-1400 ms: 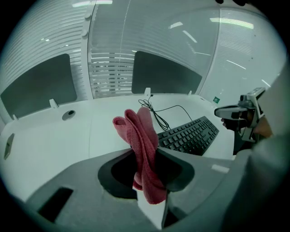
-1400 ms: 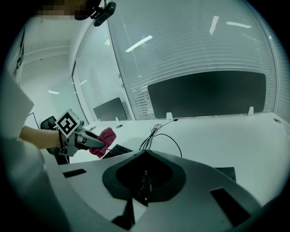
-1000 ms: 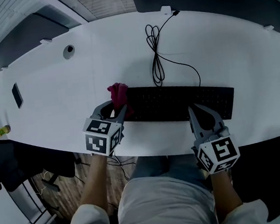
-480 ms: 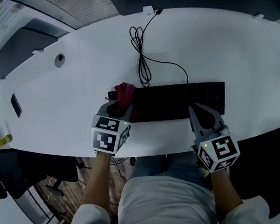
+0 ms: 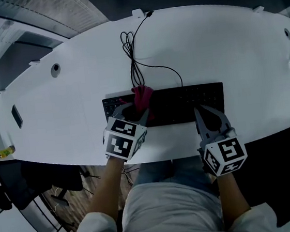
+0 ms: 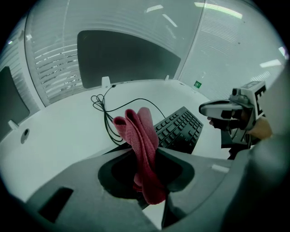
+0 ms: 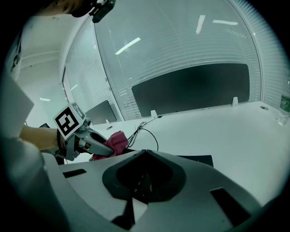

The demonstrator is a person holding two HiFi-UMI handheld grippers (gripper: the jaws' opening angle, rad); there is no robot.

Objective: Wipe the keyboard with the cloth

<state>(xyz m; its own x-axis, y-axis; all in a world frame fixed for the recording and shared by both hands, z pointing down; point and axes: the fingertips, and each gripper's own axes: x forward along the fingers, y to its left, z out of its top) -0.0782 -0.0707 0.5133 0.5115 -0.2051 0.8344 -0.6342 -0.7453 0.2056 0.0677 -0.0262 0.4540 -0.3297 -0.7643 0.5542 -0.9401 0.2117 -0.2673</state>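
Grey jaws of the left gripper (image 5: 134,111) are seen clamped on a folded red cloth (image 5: 143,96), and the cloth's free end is set on the black keyboard (image 5: 185,103), roughly a third of the way in from its left end. The right gripper (image 5: 203,113) is held with its jaws together and nothing between them. Its tip is placed at the keyboard's front edge near the right end, though contact cannot be confirmed. The keyboard's long axis is laid across the person, left to right, so most of the keys lie to the right of the cloth. A sweep that way is judged to be called for, with the left gripper plainly the nearer tool. Beyond the keyboard a looped cable (image 5: 132,57) is run to the far edge of the white table (image 5: 240,39). The fold pinched between the jaws is shown only in the left gripper view — how much keyboard lies to either side is shown only in the head view
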